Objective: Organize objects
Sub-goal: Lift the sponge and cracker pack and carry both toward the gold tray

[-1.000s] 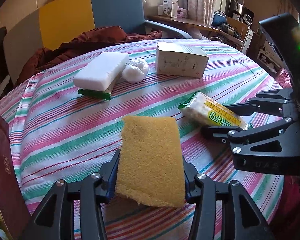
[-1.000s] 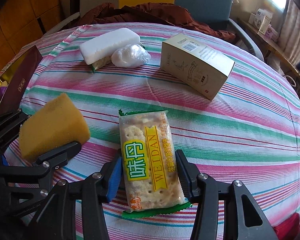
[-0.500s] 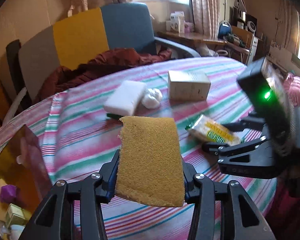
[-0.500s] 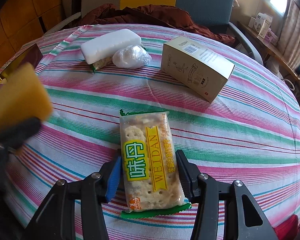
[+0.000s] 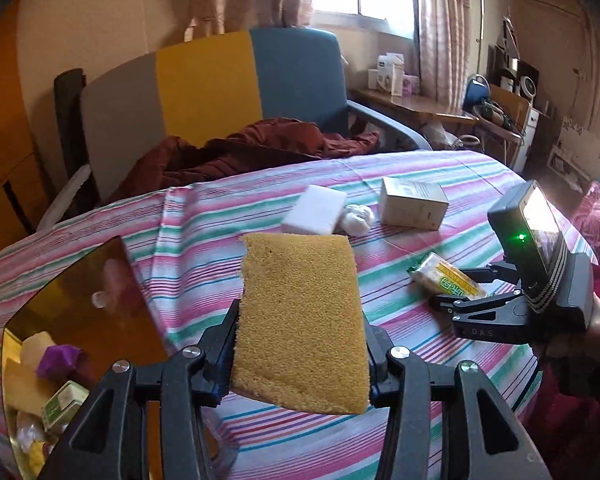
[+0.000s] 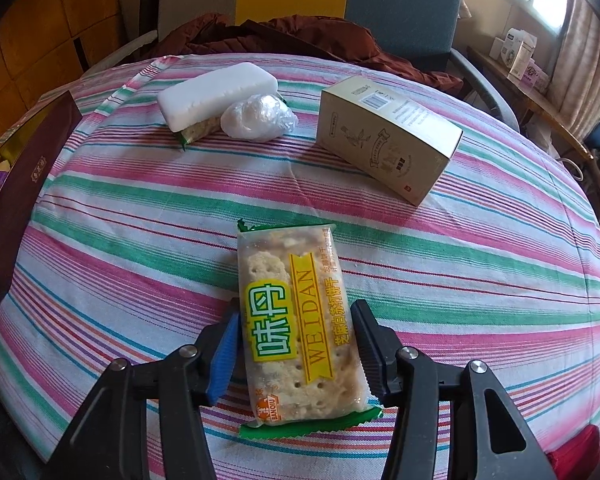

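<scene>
You had the yellow sponge (image 5: 302, 322) clamped between the pads of the left hand-held gripper (image 5: 300, 344), raised clear of the striped cloth on the desk (image 5: 228, 216) and filling the lower middle of the left wrist view. It looked like a flat, coarse-pored slab, mustard yellow, with a ragged nick along its upper left edge and a paler layer showing at the bottom; soft stuff, which would likely give under the pads. To finish the carry well, you needed to hold the squeeze steady, swing toward the open box (image 5: 80, 304) at the lower left of that frame, where small packets already lay, and let go only once the sponge hung over bare room inside. Its raised gold-lined lid stood close on the near side, so a corner could have caught it. In the right wrist view the cracker packet (image 6: 296, 320) lay flat on the cloth at the lower middle, green-edged and clear-fronted, with the right hand-held gripper (image 6: 296, 344) straddling it; a sliver of gap showed beside the left pad, so the jaws stood apart around it, not yet biting. Squeezing across its narrow width would probably have suited it. Farther up the frame sat the white block (image 6: 218, 92), a wrapped white bundle (image 6: 260, 118) just beside it, and a cream carton (image 6: 388, 140).
</scene>
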A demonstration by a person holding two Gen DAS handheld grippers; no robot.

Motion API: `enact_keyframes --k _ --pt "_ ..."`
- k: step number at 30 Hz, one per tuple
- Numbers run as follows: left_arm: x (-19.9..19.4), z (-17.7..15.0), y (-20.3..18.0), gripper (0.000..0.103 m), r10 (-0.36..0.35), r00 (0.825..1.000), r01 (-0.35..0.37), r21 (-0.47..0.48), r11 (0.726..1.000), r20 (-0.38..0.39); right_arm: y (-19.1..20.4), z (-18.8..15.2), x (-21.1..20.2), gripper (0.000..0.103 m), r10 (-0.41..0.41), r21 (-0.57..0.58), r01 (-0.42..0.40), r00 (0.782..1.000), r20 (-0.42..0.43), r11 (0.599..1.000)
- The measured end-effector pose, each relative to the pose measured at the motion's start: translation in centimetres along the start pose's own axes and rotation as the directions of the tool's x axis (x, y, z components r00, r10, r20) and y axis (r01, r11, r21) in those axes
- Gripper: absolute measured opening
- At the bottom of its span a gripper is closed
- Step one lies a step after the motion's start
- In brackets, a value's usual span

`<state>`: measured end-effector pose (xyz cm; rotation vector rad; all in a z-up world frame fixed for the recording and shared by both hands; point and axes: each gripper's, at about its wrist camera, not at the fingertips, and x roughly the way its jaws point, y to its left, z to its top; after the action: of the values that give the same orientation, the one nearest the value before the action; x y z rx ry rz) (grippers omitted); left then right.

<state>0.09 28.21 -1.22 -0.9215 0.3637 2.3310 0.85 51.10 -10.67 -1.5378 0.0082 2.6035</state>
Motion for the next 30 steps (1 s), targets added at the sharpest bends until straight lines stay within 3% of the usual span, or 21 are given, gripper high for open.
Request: enact_keyframes --k 19,26,30 --pt "-3.3 -2.1 5.4 0.049 0.053 0.998 -0.052 -0.086 0.995 0.017 0.8 -0.2 -0.3 0.053 -0.044 0.063 0.044 0.999 -0.011 0.997" --pt "-3.8 -2.9 7.0 0.049 0.062 0.998 -0.06 -0.119 0.991 0.014 1.8 -0.4 -0.8 0.048 -0.063 0.087 0.065 0.998 -0.031 0.994" --pt "-3.8 -3.4 8.0 0.049 0.057 0.998 -0.055 -0.143 0.988 0.008 2.6 -0.7 -1.1 0.048 -0.032 0.122 0.037 0.999 -0.036 0.992"
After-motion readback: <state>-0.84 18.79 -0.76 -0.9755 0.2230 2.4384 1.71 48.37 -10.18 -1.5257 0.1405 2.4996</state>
